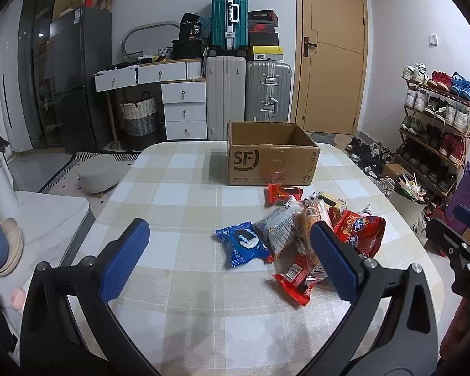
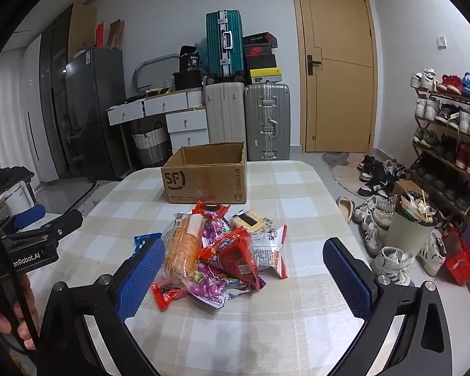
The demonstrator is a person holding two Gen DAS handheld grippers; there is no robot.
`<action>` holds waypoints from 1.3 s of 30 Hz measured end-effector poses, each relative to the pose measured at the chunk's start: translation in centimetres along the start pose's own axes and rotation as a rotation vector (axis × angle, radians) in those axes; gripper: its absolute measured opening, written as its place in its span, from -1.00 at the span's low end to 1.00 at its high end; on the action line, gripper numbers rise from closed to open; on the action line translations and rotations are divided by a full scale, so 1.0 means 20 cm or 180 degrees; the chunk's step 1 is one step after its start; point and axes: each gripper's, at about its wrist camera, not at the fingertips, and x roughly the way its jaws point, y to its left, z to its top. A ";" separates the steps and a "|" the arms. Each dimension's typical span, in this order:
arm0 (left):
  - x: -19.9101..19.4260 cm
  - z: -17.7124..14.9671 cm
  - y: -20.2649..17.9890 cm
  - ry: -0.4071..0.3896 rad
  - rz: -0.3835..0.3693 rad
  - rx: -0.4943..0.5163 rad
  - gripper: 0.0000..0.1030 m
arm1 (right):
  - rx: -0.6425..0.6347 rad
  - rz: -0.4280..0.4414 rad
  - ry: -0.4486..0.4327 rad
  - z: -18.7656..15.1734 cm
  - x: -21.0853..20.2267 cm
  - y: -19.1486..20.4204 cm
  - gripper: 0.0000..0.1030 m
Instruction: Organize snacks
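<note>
Both the left hand-held gripper (image 1: 228,261) and right hand-held gripper (image 2: 244,279) hover open and empty over the checked tabletop (image 1: 178,307). Beyond stands the open cardboard box (image 1: 271,163), then the snack pile (image 2: 222,250). Best take one outlying packet first, like the blue cookie packet (image 1: 242,244).

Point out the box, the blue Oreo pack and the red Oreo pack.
Box (image 1: 266,164), left wrist view, front wall.
Blue Oreo pack (image 1: 242,242), left wrist view, wrapper middle.
Red Oreo pack (image 2: 210,209), right wrist view, wrapper middle.
</note>
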 end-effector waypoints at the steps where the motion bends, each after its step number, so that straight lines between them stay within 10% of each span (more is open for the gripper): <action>1: 0.00 0.00 0.00 0.0004 -0.0002 -0.0005 0.99 | -0.0002 0.0004 0.0001 0.00 0.00 0.00 0.99; 39: -0.02 -0.02 0.01 0.0081 -0.0148 -0.0079 0.99 | -0.0002 0.0129 -0.0033 -0.04 -0.01 0.03 0.99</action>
